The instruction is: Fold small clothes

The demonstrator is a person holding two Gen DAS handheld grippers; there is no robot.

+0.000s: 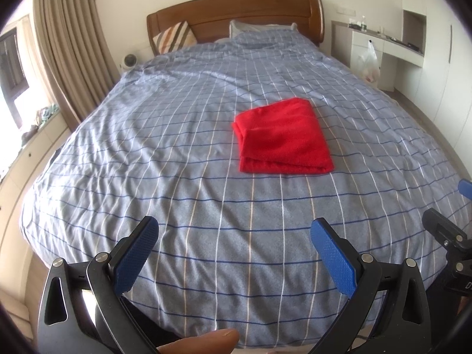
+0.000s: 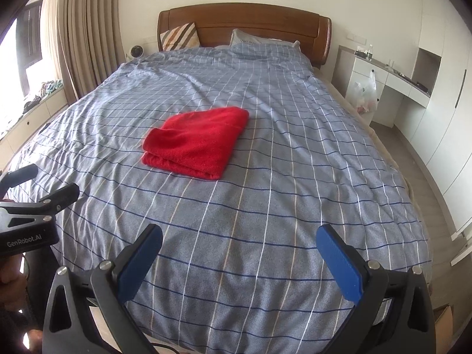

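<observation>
Both grippers hovered level above the foot edge of the bed (image 1: 183,159), left gripper (image 1: 234,253) and right gripper (image 2: 239,258) each with jaws spread wide and empty. Well beyond them, the folded red cloth (image 1: 283,137) lay mid-bed.

Layout relative to the bed (image 2: 265,206). A folded cloth (image 2: 196,140) lies on the duvet near the bed's middle. At the bed's far end stands the headboard (image 2: 244,26), with a cushion (image 2: 180,37) leaning against it on the left and a pillow (image 2: 259,42) before it at centre. Left of the bed hang curtains (image 2: 85,35); right of the bed stands a desk (image 2: 389,79), a plastic bag (image 2: 364,91) hanging before it. Both grippers, left gripper (image 1: 233,253) and right gripper (image 2: 239,258), sit over the bed's near end, well apart from the cloth.
</observation>
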